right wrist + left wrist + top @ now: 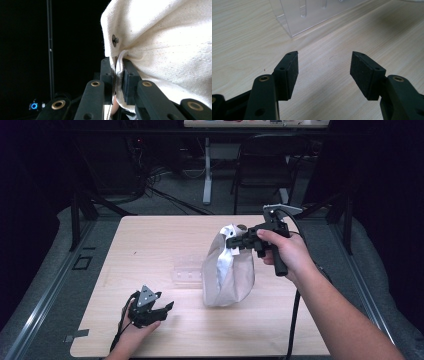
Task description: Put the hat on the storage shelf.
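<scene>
Left gripper (161,310): low over the counter (150,245), jaws apart, empty. Clear plastic holder (189,272): mid-counter, possibly empty. Cloth bag (227,270): lifted, bottom apparently touching counter. Right gripper (234,242): jaws clamped on bag's top edge. Placement remains.

On your pale wooden table (150,245) a clear plastic holder (187,272) lies near the middle, its slotted wall (312,15) catching the light. Beyond the far edge you face a dark folding chair (265,165), a white desk leg (207,170) and cables (165,195) trailing across the grey floor.
</scene>
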The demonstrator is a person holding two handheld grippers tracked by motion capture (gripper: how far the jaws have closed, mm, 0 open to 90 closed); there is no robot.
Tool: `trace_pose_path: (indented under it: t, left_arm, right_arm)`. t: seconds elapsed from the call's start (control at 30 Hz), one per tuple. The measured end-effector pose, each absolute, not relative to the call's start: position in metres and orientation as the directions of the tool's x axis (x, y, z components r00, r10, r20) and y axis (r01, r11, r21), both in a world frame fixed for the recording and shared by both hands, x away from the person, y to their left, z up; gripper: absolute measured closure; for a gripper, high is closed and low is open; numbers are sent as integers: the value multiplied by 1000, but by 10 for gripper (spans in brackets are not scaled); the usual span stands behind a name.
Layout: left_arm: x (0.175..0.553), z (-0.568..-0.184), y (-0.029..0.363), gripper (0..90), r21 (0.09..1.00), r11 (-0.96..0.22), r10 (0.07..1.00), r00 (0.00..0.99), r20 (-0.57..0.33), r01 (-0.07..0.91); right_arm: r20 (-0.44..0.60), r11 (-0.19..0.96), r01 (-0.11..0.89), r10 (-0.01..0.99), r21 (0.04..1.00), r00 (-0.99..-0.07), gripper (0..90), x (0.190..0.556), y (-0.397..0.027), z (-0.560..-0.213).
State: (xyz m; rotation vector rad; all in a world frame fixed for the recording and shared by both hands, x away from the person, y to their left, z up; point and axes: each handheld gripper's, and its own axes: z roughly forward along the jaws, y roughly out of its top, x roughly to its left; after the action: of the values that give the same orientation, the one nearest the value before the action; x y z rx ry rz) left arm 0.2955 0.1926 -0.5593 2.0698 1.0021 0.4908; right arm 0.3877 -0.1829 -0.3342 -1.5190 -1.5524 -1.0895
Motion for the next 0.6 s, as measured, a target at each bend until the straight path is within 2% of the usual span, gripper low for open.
trace_pose_path:
  t: [0.6]
  left_arm:
    - [296,-559,193,399,772,-399,781,625,4,494]
  right_arm:
    - [927,-97,990,371,99,-57,814,414,-177,-327]
